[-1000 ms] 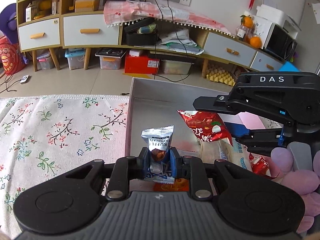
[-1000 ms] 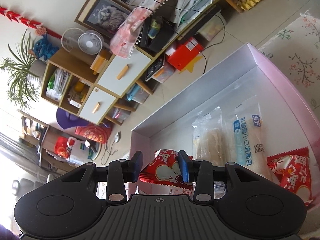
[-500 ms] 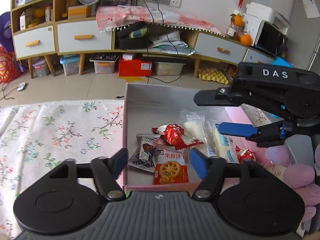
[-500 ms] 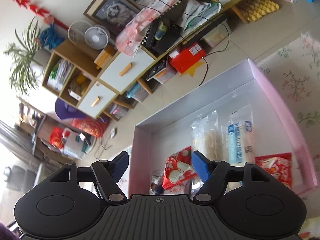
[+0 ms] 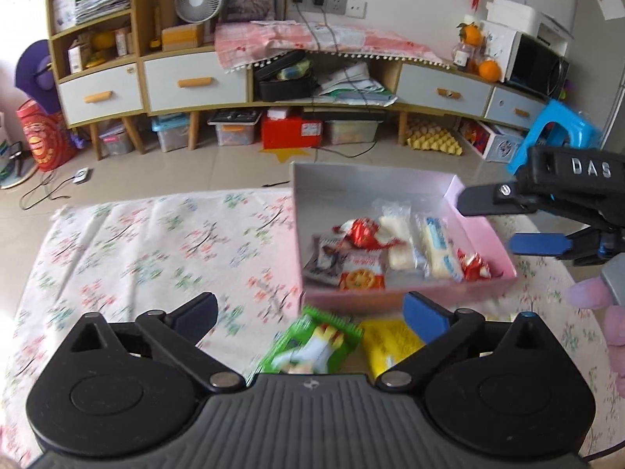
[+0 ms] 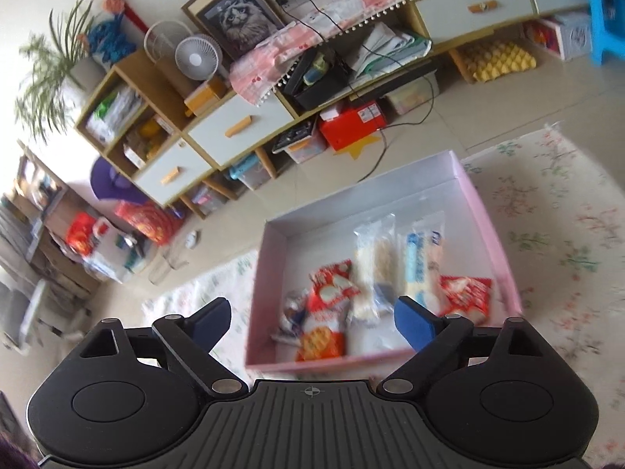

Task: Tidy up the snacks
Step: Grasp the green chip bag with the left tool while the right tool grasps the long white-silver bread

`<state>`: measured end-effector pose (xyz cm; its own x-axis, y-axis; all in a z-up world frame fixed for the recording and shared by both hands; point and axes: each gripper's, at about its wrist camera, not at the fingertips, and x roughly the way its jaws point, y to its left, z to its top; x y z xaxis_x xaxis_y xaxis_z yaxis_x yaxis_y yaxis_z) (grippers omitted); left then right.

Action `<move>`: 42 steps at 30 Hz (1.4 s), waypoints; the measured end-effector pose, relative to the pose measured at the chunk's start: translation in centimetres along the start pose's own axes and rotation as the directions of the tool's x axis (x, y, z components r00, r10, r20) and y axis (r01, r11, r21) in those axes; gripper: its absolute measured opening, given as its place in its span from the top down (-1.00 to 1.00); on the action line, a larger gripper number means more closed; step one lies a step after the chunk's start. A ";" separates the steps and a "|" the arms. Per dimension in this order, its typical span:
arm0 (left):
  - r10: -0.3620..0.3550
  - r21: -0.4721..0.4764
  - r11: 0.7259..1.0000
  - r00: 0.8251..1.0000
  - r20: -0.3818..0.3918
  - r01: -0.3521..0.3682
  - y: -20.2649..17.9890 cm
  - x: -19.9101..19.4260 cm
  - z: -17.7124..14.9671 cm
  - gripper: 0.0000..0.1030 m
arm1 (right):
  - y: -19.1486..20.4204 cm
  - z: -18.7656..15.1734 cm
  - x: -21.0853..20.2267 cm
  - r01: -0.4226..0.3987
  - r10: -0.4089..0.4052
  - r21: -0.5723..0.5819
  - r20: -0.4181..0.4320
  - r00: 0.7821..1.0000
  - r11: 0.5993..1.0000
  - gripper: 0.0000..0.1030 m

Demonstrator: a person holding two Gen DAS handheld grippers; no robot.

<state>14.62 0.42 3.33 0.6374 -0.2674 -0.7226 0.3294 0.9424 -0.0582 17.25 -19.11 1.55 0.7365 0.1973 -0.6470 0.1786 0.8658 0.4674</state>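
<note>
- Left wrist view, far left: the floral cloth (image 5: 156,250) lies bare on this side, so it reads as free sorting space.
- Near centre, the left gripper (image 5: 308,314) has its jaws spread wide and opening, pads on nothing; it holds no snack.
- Just beyond its fingers and partly between them, a green packet (image 5: 312,342) and a yellow packet (image 5: 388,342) lie on the cloth against the near wall of the pink box (image 5: 406,295). They are outside it, so I judge them the 2 snacks left to put away.
- Right of centre, the box holds the sorted snacks: a silver chocolate wrapper (image 5: 326,260), an orange biscuit pack (image 5: 361,277) and a red packet (image 5: 361,232) heaped at its left end, 2 long pale bread packs (image 5: 435,248) side by side, and another red packet (image 5: 474,267) at the right end. Laying them flat probably keeps room for more.
- Far right, the right gripper (image 5: 511,221) hangs beside the box's right wall, a gloved hand (image 5: 609,297) behind it.
- Right wrist view: that right gripper's jaws are also apart and opening, over the box's near edge, with nothing clamped.
</note>
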 end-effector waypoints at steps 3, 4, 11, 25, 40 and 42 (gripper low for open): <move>0.022 0.001 1.000 1.000 -0.014 -0.022 0.3 -1.1 -0.9 -0.99 | 0.9 -1.4 -1.2 0.045 -0.045 -0.061 -0.008 0.999 0.997 -0.80; 0.029 -0.003 1.000 0.999 -0.017 -0.029 0.5 -1.6 -1.2 -0.99 | 1.2 -1.9 -1.6 0.052 -0.053 -0.079 -0.010 0.999 0.996 -0.80; 0.071 -0.052 0.996 0.996 -0.044 -0.073 2.2 -2.8 -3.2 -0.99 | 2.0 -4.7 -3.8 0.066 -0.066 -0.119 0.003 0.998 0.991 -0.88; 0.101 0.002 0.995 0.995 -0.006 -0.101 3.5 -0.1 -5.5 -0.99 | -1.1 -8.8 0.4 0.184 -0.181 -0.005 -0.209 0.961 0.983 -0.91; -0.006 -0.145 0.989 0.998 0.060 0.015 2.8 2.9 -5.0 -0.85 | -0.3 -10.9 2.9 0.222 -0.248 -0.123 -0.280 0.928 0.967 -0.91; -0.010 -0.133 0.991 0.999 0.040 0.016 2.7 3.2 -5.1 -0.72 | -0.6 -11.0 2.8 0.220 -0.252 -0.141 -0.281 0.926 0.965 -0.91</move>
<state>13.99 3.14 -2.70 0.6614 -0.2852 -0.6937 0.2439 0.9564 -0.1606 12.08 -14.01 -7.17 0.4538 0.0937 -0.8862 0.2425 0.9439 0.2240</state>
